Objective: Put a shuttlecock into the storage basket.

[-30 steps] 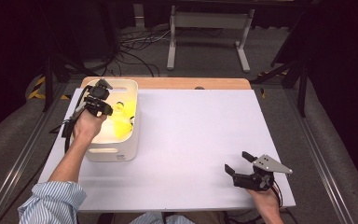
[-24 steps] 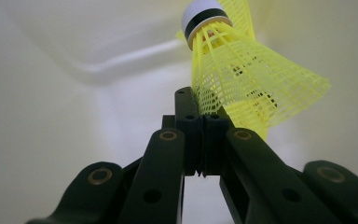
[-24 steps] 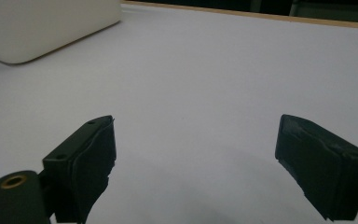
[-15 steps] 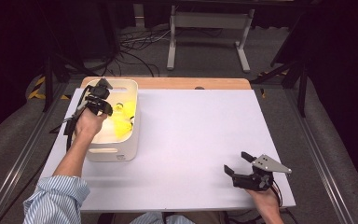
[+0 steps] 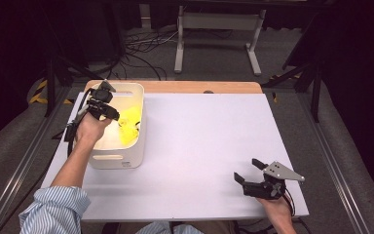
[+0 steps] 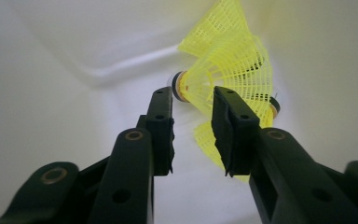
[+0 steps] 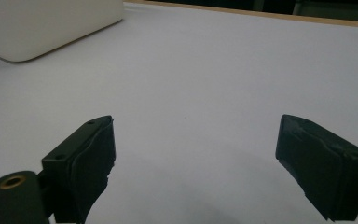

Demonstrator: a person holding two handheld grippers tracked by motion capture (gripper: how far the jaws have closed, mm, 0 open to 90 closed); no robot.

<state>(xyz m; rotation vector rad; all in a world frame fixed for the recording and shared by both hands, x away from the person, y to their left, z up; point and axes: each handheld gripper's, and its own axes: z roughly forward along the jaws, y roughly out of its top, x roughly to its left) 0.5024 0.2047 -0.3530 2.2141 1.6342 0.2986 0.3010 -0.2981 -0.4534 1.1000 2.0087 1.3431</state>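
Note:
Yellow plastic shuttlecocks [image 5: 129, 124] lie in a white bin [image 5: 117, 161] at the table's left. My left gripper [image 5: 112, 113] reaches down into the bin from its left side. In the left gripper view its jaws have just been opening. The left gripper [image 6: 193, 95] now stands a little apart, and the pads press on nothing. A shuttlecock [image 6: 233, 70] with a black-ringed cork lies just past the tips, against the bin's wall. My right gripper [image 5: 247, 171] rests near the table's front right corner. The right gripper [image 7: 198, 135] is wide open over bare tabletop.
The white table [image 5: 209, 131] has a wooden strip along its far edge. The bin's side [image 7: 42, 23] shows far off in the right gripper view. Stands and cables fill the dark floor behind the table.
Both hands stay where they were, and the shuttlecocks lie in the same spot in the bin. The high view is too small to show the left jaws' motion.

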